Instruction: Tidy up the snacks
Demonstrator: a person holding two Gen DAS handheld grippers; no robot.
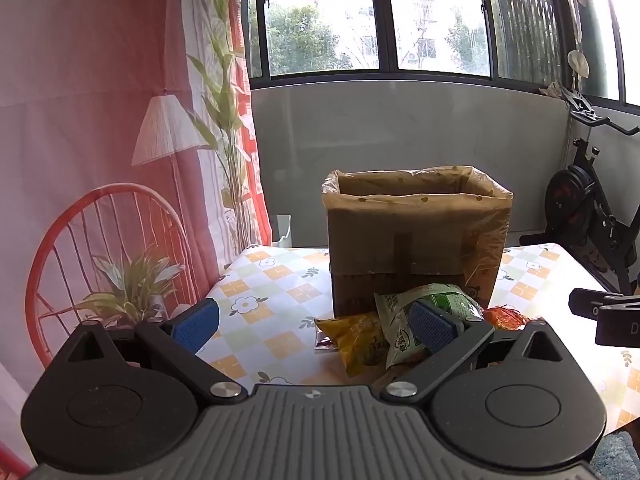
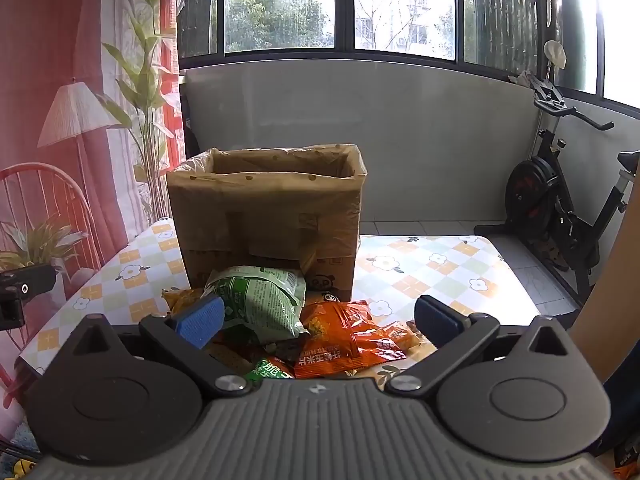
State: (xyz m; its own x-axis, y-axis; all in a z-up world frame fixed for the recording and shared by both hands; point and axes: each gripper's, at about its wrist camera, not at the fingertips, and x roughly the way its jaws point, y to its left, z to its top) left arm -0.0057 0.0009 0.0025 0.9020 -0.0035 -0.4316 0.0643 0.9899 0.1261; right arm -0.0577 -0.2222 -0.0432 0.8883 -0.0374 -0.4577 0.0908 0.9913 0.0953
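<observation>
The worktop [image 2: 440,264], covered in a flower-and-check cloth, carries everything the task concerns. At its far middle stands a cardboard box [image 2: 268,232], upright, lined with a thin bag folded over the rim; the mouth is open, so it is probably the receptacle for the snacks. Whether it holds anything cannot be determined, since neither view looks over the rim.

The snacks lie in a loose heap on the near side of the box, touching or just short of its front wall. Largest is a green packet [image 2: 260,300], leaning on the pile. To its right lie orange packets [image 2: 340,340]; to its left a yellow packet [image 1: 356,340]. None has been moved into the box.

The left gripper [image 1: 316,326] and right gripper [image 2: 318,322] both hover near the heap, tilted slightly downward. The fingers of each are spread to full width and grasp nothing. This posture suits an approach before a first pick.

View differences: the right wrist view shows the orange packets in full, plus a small green-labelled packet [image 2: 272,370] at the near edge; the left wrist view shows only a sliver of orange but exposes the yellow packet clearly. In the left view one blue pad [image 1: 432,326] overlaps the green packet; contact cannot be confirmed.
</observation>
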